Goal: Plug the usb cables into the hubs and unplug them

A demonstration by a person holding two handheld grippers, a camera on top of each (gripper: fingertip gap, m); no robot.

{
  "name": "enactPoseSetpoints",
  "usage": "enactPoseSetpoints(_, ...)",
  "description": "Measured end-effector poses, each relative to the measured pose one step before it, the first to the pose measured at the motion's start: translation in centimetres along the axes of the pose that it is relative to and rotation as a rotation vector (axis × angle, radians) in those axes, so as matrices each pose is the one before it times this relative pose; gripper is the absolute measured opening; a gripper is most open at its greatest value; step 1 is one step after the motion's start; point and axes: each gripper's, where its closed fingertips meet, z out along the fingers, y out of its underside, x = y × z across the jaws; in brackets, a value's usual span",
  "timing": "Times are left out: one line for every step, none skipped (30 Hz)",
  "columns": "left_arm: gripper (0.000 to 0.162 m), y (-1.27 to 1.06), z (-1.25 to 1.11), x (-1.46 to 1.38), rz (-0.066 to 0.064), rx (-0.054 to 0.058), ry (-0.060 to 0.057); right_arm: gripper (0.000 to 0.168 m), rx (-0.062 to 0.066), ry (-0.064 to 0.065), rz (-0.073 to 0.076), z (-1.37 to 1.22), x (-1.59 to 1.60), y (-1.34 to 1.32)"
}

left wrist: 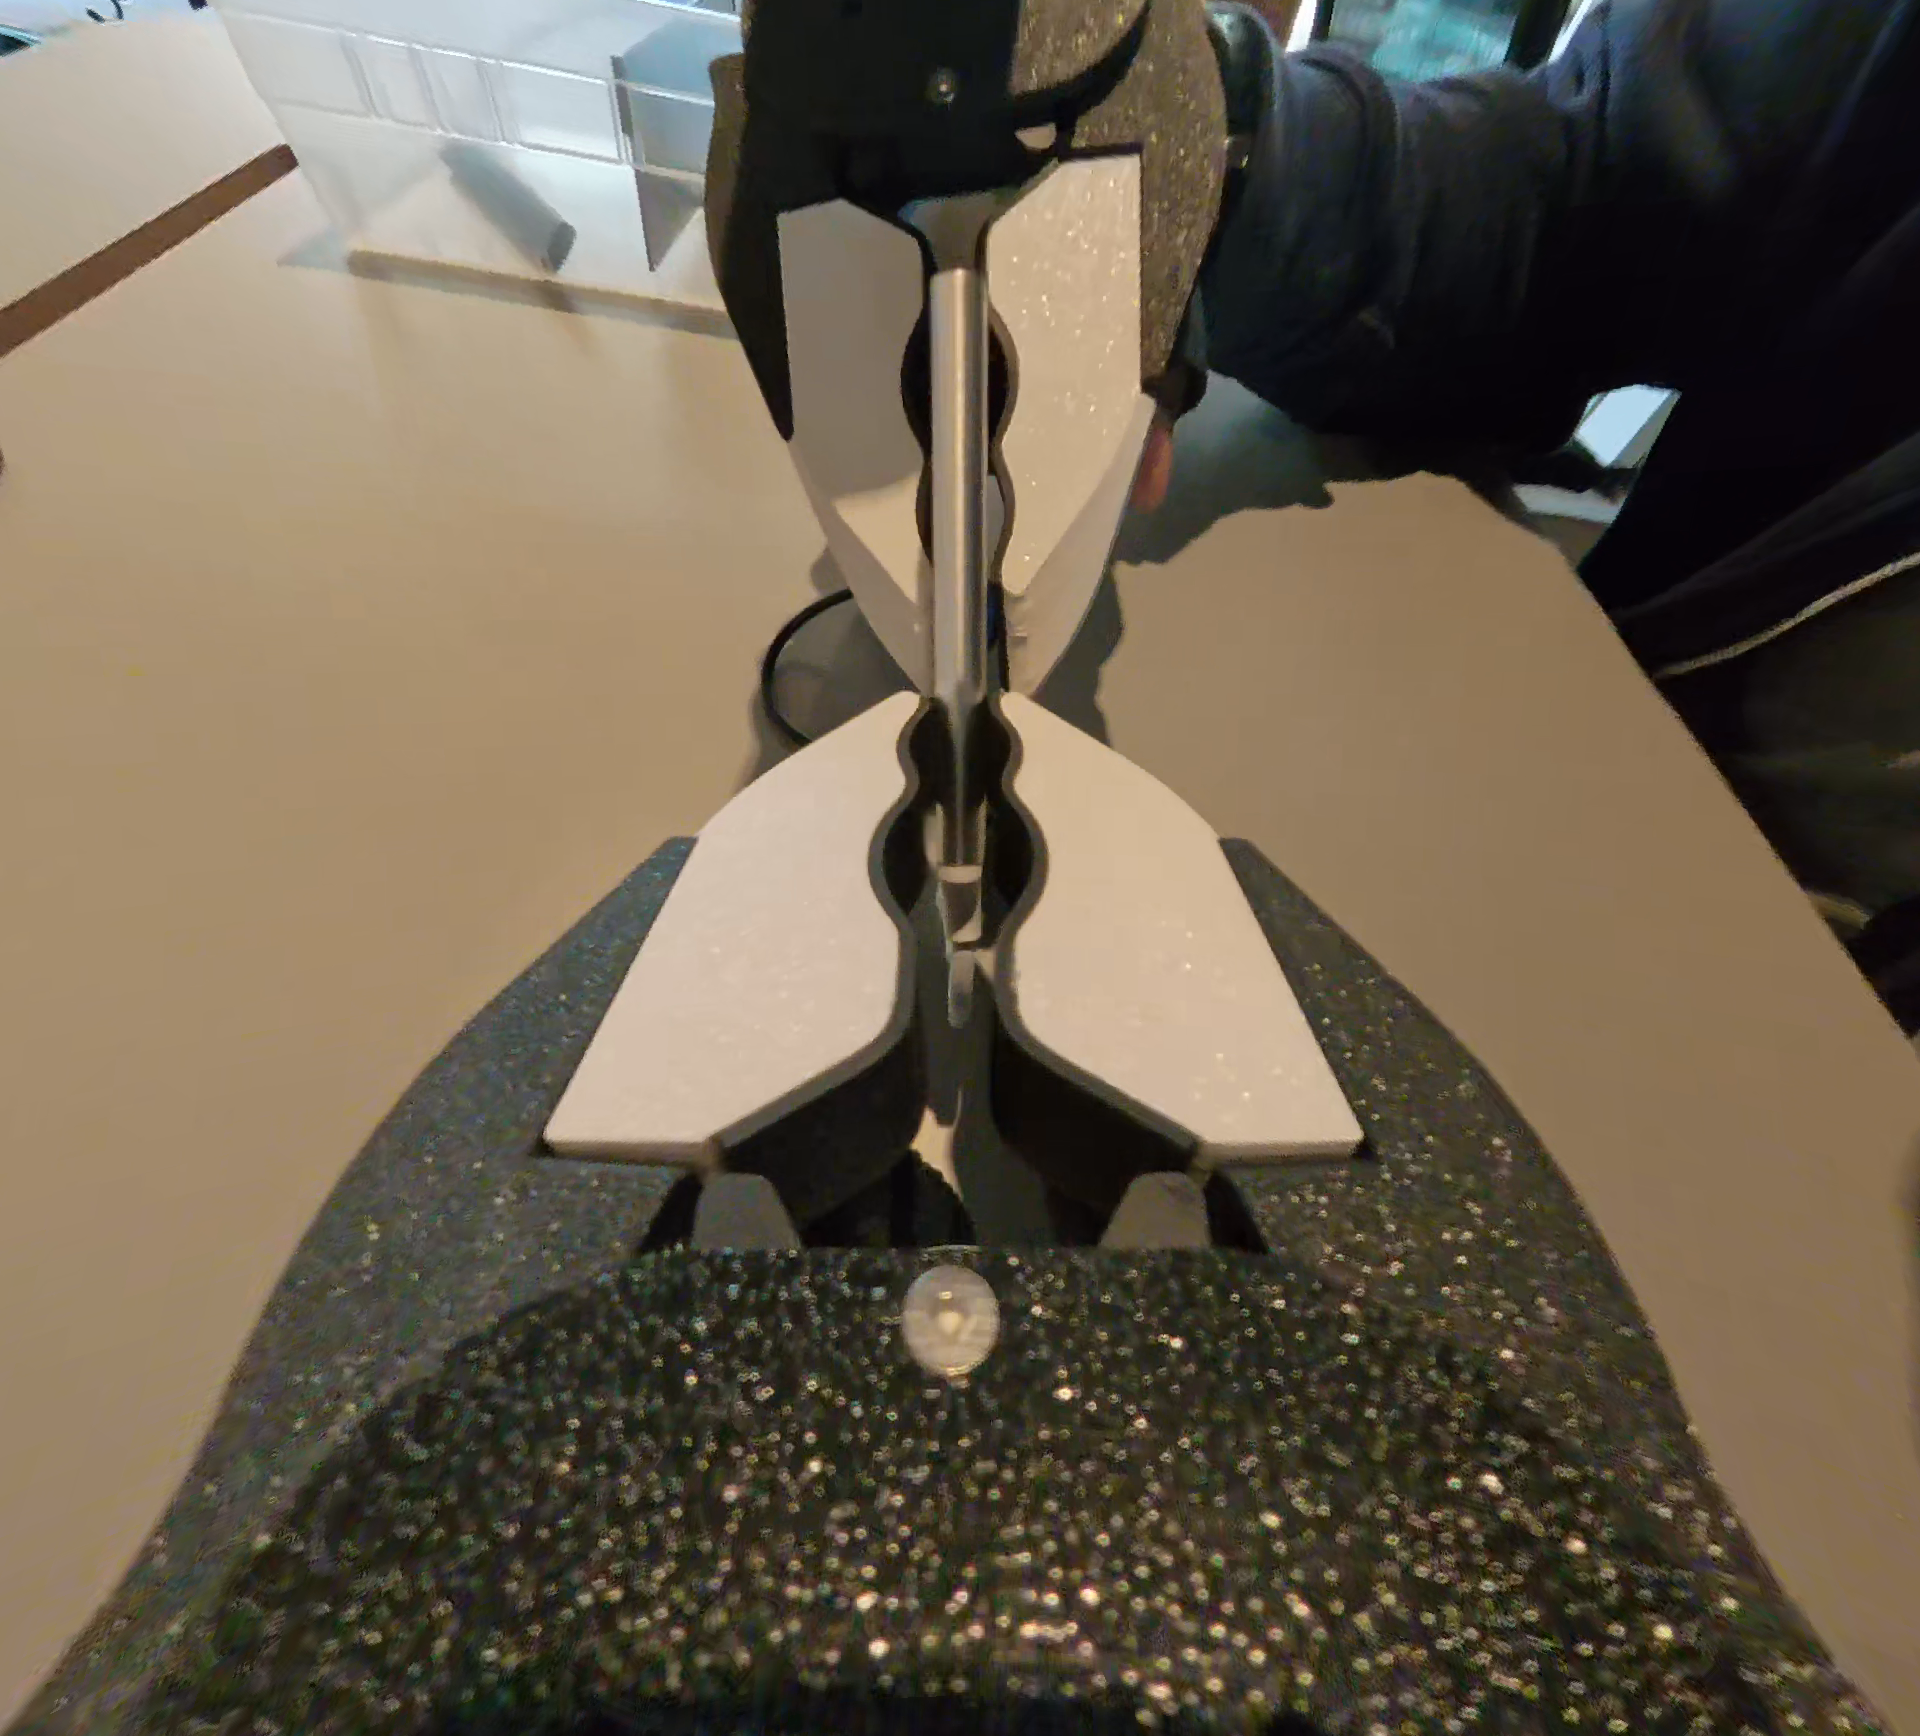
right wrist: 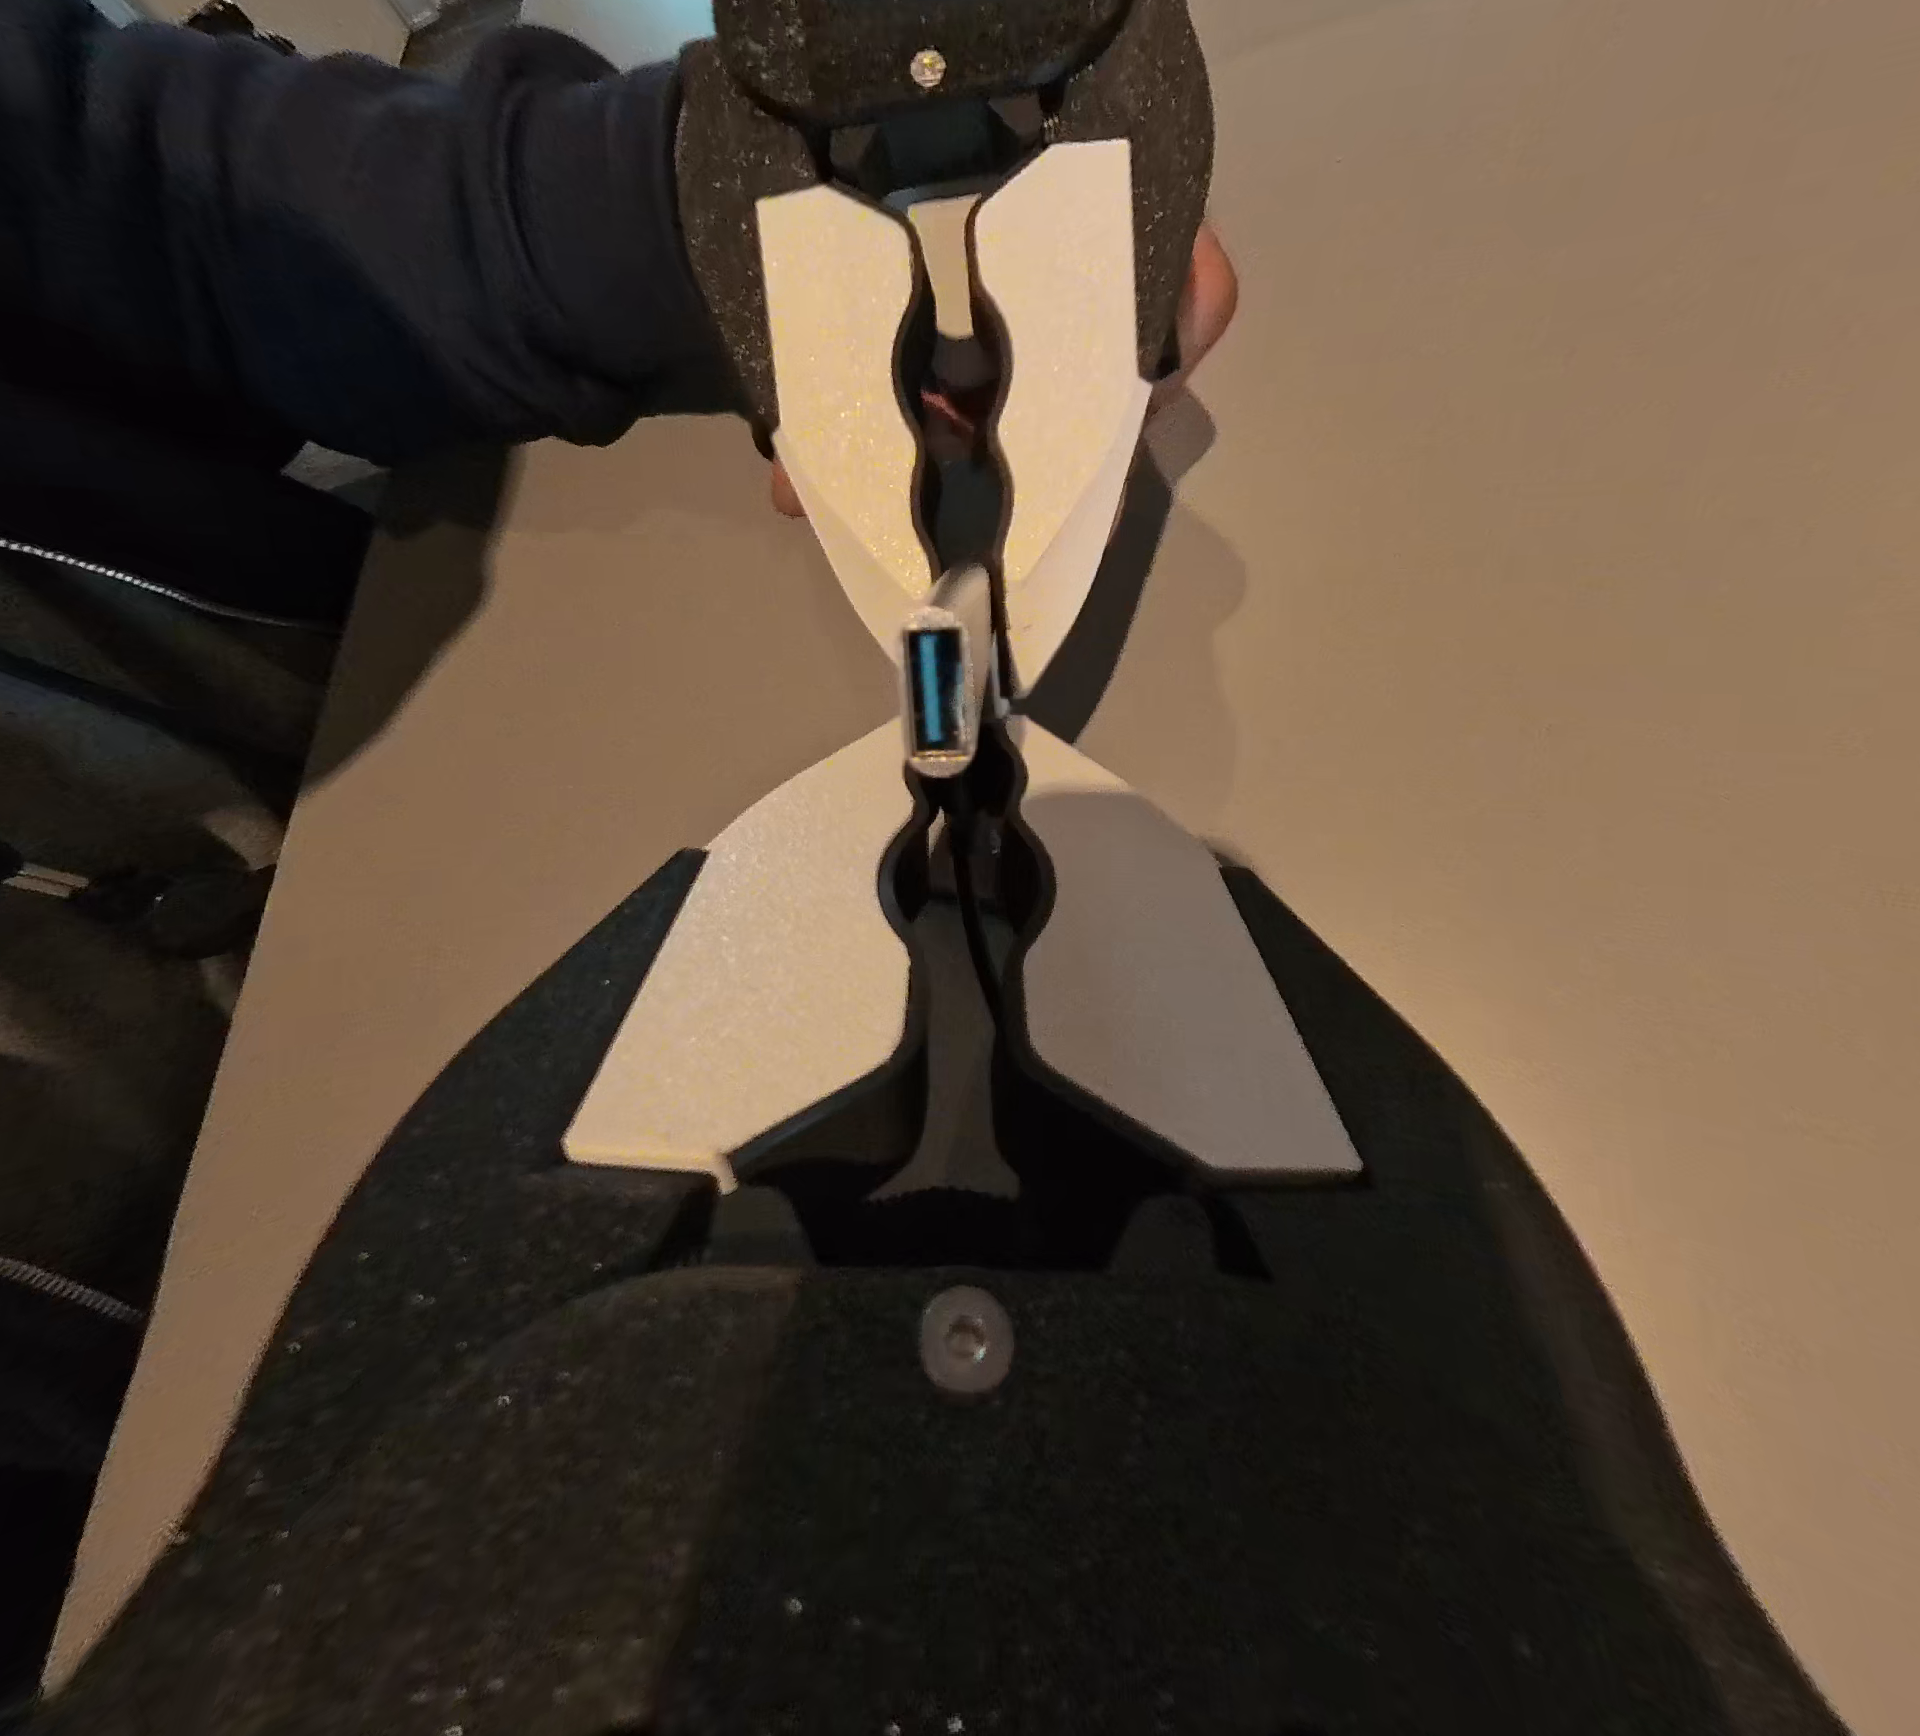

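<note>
Far left on the desk (left wrist: pixel 364 647) we note a clear and white acrylic organiser (left wrist: pixel 343 24) with several divided compartments; a grey tube (left wrist: pixel 509 203) lies tilted on its base, and we cannot tell what the rear compartments hold. At centre the two tools meet tip to tip above the desk. The left tongs (left wrist: pixel 956 710) are clenched on the slim silver hub (left wrist: pixel 958 439), which stands edge-on and reaches in between the fingers of the right tongs (left wrist: pixel 977 668) facing them. In the right wrist view the hub's end shows a blue port (right wrist: pixel 938 689) just off the right tongs' tips. The right tongs are drawn together with the black usb cable (left wrist: pixel 774 678) running between the fingers; its slack loops on the desk below. A dark sleeve (left wrist: pixel 1507 232) enters from the right.
</note>
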Motion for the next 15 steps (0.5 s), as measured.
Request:
enactPoseSetpoints(0.008,-0.146,0.021,0.118,-0.0218,0.0096,0.0135,0.007,0.0009,0.0000,-0.0077,-0.118,-0.016,-0.039)
enactPoseSetpoints(0.008,-0.081,-0.009,0.087,-0.0221,0.0064,0.0134,0.008,-0.0046,0.0029,-0.0099,-0.067,-0.015,0.023)
enactPoseSetpoints(0.007,-0.174,-0.072,-0.044,-0.0165,0.0161,0.0037,0.008,0.0009,0.0099,-0.0085,-0.060,0.072,-0.067)
enactPoseSetpoints(0.007,-0.452,-0.191,0.008,-0.0250,0.0374,0.0115,0.008,0.0194,0.0062,0.0003,-0.123,0.075,-0.333)
enactPoseSetpoints(0.007,-0.709,-0.299,0.086,-0.0299,0.0567,0.0211,0.007,0.0398,-0.0070,0.0142,-0.188,-0.020,-0.595)
enactPoseSetpoints(0.007,-0.749,-0.280,0.104,-0.0300,0.0588,0.0216,0.007,0.0483,-0.0143,0.0212,-0.182,-0.071,-0.693)
enactPoseSetpoints(0.007,-0.358,-0.142,0.038,-0.0152,0.0307,0.0102,0.007,0.0346,-0.0115,0.0190,-0.082,-0.038,-0.477)
enactPoseSetpoints(0.007,-0.256,-0.093,-0.014,-0.0094,0.0223,0.0034,0.007,0.0264,-0.0067,0.0140,-0.017,-0.006,-0.318)
enactPoseSetpoints(0.007,-0.305,-0.081,0.000,-0.0141,0.0253,0.0047,0.007,0.0273,-0.0068,0.0160,-0.010,0.005,-0.302)
enactPoseSetpoints(0.008,-0.092,-0.027,-0.030,-0.0092,0.0094,0.0007,0.007,0.0119,-0.0038,0.0122,0.007,0.031,-0.140)
enactPoseSetpoints(0.007,0.181,0.037,-0.018,0.0019,-0.0127,-0.0005,0.007,-0.0158,0.0049,-0.0090,0.002,0.052,0.171)
enactPoseSetpoints(0.007,0.194,0.055,-0.046,0.0074,-0.0161,-0.0073,0.007,-0.0300,0.0140,-0.0209,-0.036,0.086,0.301)
enactPoseSetpoints(0.007,0.142,0.059,-0.012,0.0038,-0.0133,-0.0037,0.007,-0.0322,0.0147,-0.0159,-0.066,0.054,0.289)
enactPoseSetpoints(0.007,0.123,0.075,0.069,0.0042,-0.0103,0.0027,0.007,-0.0272,0.0130,-0.0160,-0.062,0.002,0.228)
enactPoseSetpoints(0.007,-0.044,0.039,0.069,0.0031,0.0033,0.0024,0.008,-0.0167,0.0115,-0.0139,-0.032,-0.034,0.099)
